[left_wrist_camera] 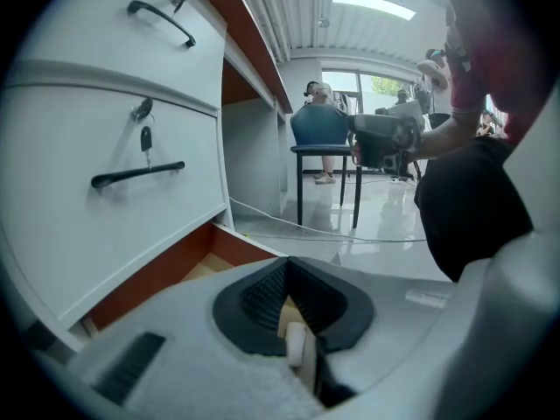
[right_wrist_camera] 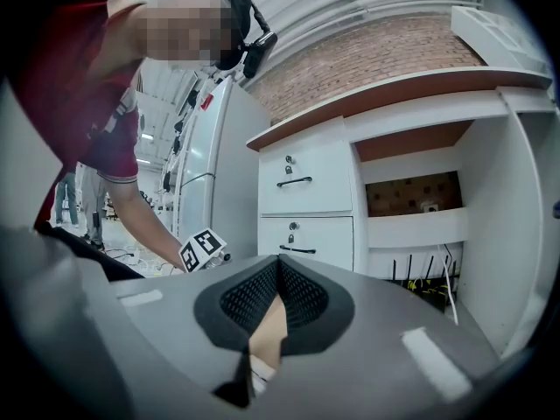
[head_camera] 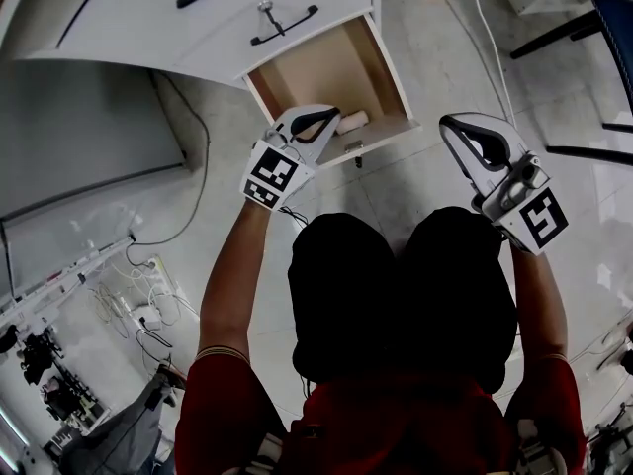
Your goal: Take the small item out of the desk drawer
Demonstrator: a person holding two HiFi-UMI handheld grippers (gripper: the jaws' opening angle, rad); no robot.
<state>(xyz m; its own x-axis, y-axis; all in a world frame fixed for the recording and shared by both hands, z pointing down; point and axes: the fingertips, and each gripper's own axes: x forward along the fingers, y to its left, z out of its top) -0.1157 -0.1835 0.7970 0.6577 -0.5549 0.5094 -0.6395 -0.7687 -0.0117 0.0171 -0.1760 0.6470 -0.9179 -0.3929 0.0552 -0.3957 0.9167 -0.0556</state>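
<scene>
Because the white bench [head_camera: 148, 18] fills the top of the head view, its bottom drawer [head_camera: 316, 72] is easy to find: it stands pulled out over the pale floor [head_camera: 445, 28], with its bare wooden bottom showing.

The left gripper [head_camera: 331, 116] hangs over the drawer's front edge, angled down into it. Its own view shows its jaws pressed together with nothing between them [left_wrist_camera: 286, 274]. The right gripper [head_camera: 447, 125] is off to the side of the drawer, over the floor and well apart from the item. Its jaws also meet at the tips and hold nothing [right_wrist_camera: 278, 274].

The small item [head_camera: 353, 120] is a short, pale roll lying on its side near the front of the drawer, just beside the left gripper's tip. In the left gripper view it shows as a whitish stub below the closed pads [left_wrist_camera: 296, 346].

It looks light and small enough for one gripper. What it is made of cannot be told, so a gentle squeeze is the safer guess. Its round flank will probably roll or slip away if nudged. The best hold is likely across the middle of its length, one pad on each curved side, and the left jaws need to part first.
</scene>
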